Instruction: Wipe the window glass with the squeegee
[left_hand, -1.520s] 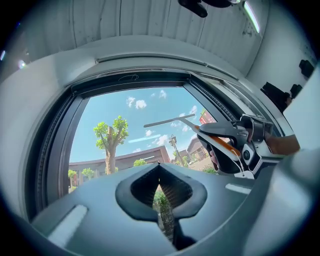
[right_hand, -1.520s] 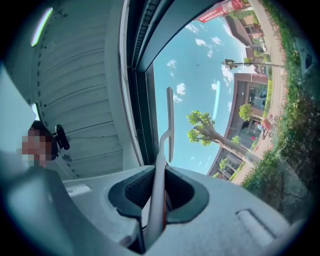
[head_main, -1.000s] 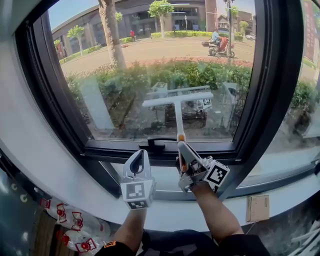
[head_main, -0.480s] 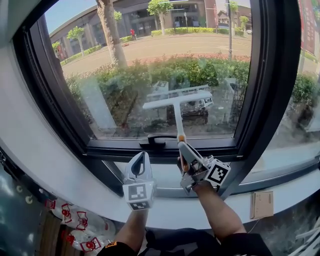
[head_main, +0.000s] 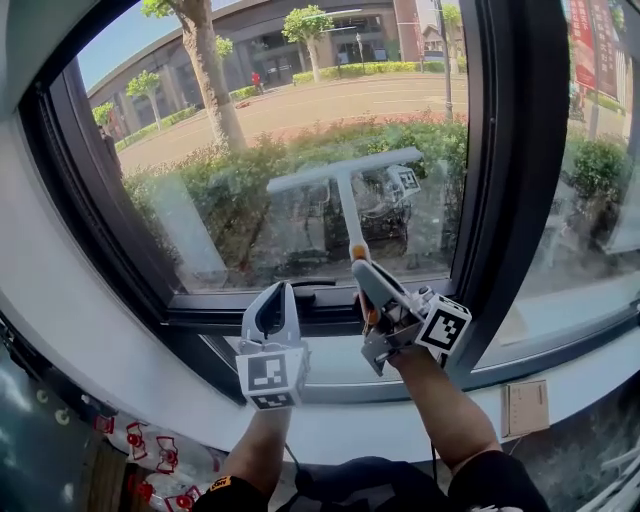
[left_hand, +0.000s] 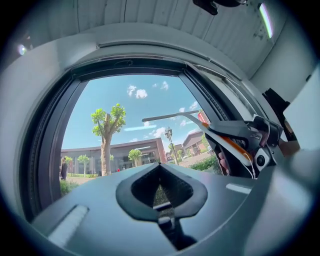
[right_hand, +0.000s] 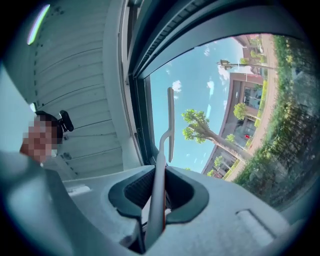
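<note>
A white T-shaped squeegee (head_main: 343, 180) lies with its blade against the window glass (head_main: 250, 150), its handle pointing down. My right gripper (head_main: 364, 275) is shut on the handle's lower end by the orange collar; in the right gripper view the handle (right_hand: 158, 185) runs between the jaws up to the blade (right_hand: 170, 122). My left gripper (head_main: 271, 297) is shut on nothing, held below the glass in front of the lower frame, left of the right gripper. In the left gripper view its jaws (left_hand: 160, 167) meet at the tip, with the squeegee blade (left_hand: 170, 116) beyond.
A dark window frame (head_main: 120, 240) surrounds the pane, with a thick mullion (head_main: 500, 180) just right of the squeegee. A black window handle (head_main: 305, 286) sits on the bottom rail. The white sill (head_main: 150, 400) runs below. Trees, hedge and street show outside.
The right gripper has pushed the squeegee upward and slightly left on the glass. The left gripper has stayed beside it, shut.
</note>
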